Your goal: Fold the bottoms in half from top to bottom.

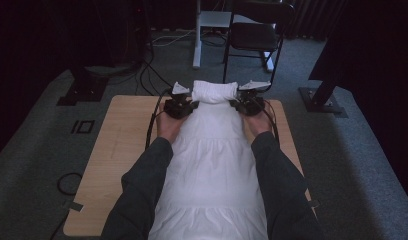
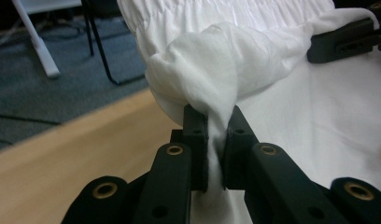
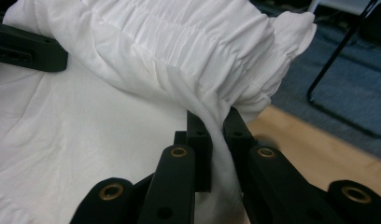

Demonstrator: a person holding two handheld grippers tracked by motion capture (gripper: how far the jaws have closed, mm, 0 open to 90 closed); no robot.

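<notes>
Grey carpet and a dark chair (image 1: 254,35) lie beyond the wooden bench (image 1: 117,145), where left claw (image 2: 218,140) and right claw (image 3: 216,140) each clamp a corner of the soft, light white dress (image 1: 212,165) at its gathered end, the limp cloth trailing back between them.

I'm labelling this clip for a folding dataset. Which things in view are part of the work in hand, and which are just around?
In use: white garment, its gathered far end pinched at each corner; left gripper; right gripper; wooden table beneath it.

Just around: black folding chair; cables on the carpet; white stand leg.
</notes>
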